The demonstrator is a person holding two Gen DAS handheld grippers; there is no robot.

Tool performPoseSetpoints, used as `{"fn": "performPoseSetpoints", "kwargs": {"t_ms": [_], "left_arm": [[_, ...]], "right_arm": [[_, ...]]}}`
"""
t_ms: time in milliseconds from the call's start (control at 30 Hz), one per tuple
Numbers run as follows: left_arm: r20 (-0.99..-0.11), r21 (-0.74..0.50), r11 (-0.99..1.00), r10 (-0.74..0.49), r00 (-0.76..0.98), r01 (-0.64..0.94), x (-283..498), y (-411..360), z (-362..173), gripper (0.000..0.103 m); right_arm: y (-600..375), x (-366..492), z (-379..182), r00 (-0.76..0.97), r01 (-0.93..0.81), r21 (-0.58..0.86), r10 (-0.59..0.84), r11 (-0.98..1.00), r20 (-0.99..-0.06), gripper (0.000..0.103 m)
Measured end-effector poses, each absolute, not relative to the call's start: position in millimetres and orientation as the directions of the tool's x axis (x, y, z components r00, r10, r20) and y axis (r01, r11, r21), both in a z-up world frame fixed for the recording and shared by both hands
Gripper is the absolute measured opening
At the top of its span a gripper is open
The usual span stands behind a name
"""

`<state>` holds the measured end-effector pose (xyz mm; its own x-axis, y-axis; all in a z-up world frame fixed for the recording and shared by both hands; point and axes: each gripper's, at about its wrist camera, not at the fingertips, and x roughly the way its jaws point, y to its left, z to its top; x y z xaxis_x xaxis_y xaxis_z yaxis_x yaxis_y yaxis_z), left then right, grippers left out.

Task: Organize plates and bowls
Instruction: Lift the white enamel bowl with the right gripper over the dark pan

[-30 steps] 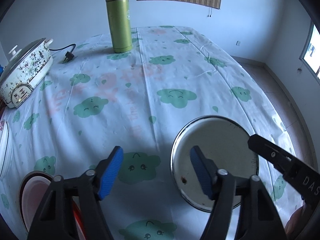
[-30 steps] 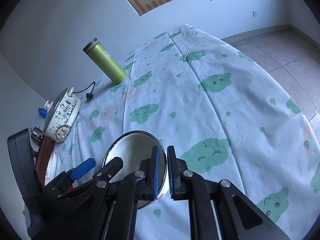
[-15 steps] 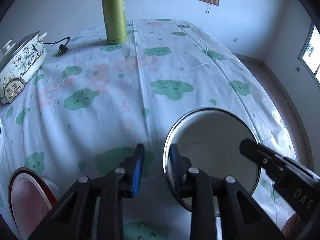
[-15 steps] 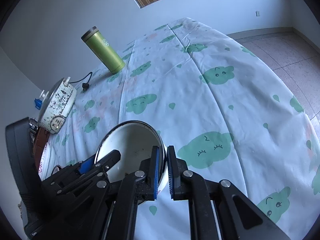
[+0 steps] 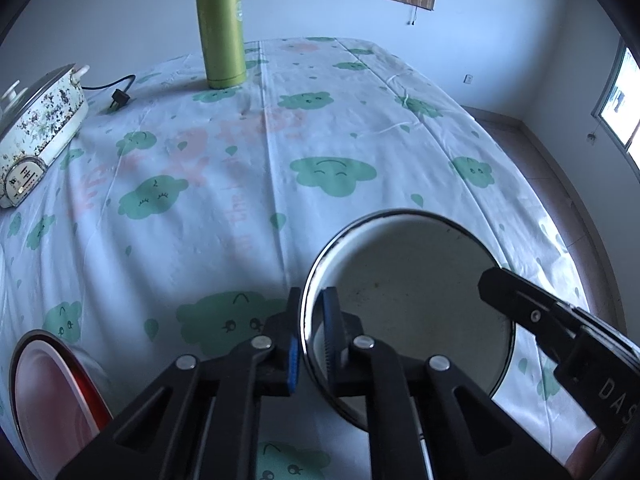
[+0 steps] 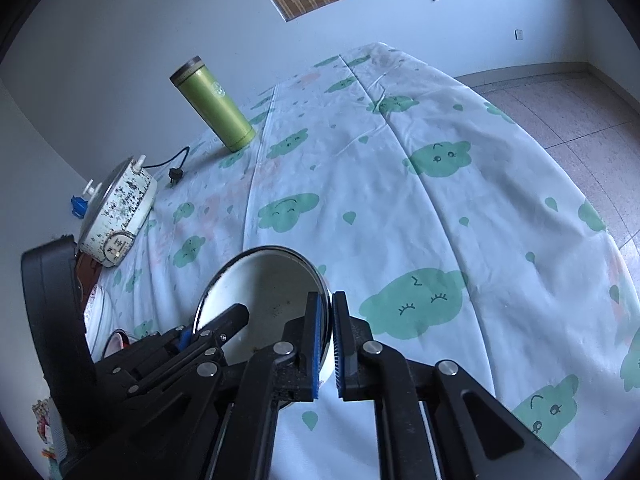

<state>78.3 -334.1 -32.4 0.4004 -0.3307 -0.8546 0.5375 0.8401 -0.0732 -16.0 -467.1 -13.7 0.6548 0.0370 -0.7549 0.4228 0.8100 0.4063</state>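
- Now, through my left wrist camera, my left hand-held gripper (image 5: 311,336) has just closed its blue pads on the near left rim of a white enamel bowl (image 5: 416,304), one pad inside the bowl and one outside.
- That bowl sits on the counter (image 5: 320,128), which is covered by a pale cloth printed with green clouds; my right hand-held gripper reaches onto the bowl's right side.
- At the lower left edge lies a red-rimmed plate (image 5: 44,396), well apart from the bowl.
- Farther back a green flask (image 5: 220,28) stands upright, and a speckled white cooker (image 5: 36,132) sits at the left with its black plug (image 5: 120,98) lying loose on the cloth.
- Through my right wrist camera, my right hand-held gripper (image 6: 327,346) is clamped on the bowl's (image 6: 268,292) right rim, pads either side of the thin dark-edged wall.
- My left hand-held gripper (image 6: 192,334) shows dark at the bowl's opposite side.
- The flask (image 6: 214,108) and cooker (image 6: 116,208) sit beyond, on the left.
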Motion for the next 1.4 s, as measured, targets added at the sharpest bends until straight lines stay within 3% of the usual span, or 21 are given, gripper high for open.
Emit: {"fn": "performPoseSetpoints", "kwargs": {"t_ms": [433,1400], "left_arm": [[-0.849,-0.097,0.843,-0.347,0.398,0.529,77.1,-328.0,-27.8,0.007],[-0.776,-0.066,0.845,-0.377,0.505,0.530,67.0,-303.3,14.8,0.007]], "right_arm": [[-467.1,-15.9,-13.0,0.659,0.412,0.421,0.054,0.808,-0.750,0.007],[-454.6,-27.1,15.9,0.779,0.287,0.512,0.114,0.810,-0.617,0.006]]}}
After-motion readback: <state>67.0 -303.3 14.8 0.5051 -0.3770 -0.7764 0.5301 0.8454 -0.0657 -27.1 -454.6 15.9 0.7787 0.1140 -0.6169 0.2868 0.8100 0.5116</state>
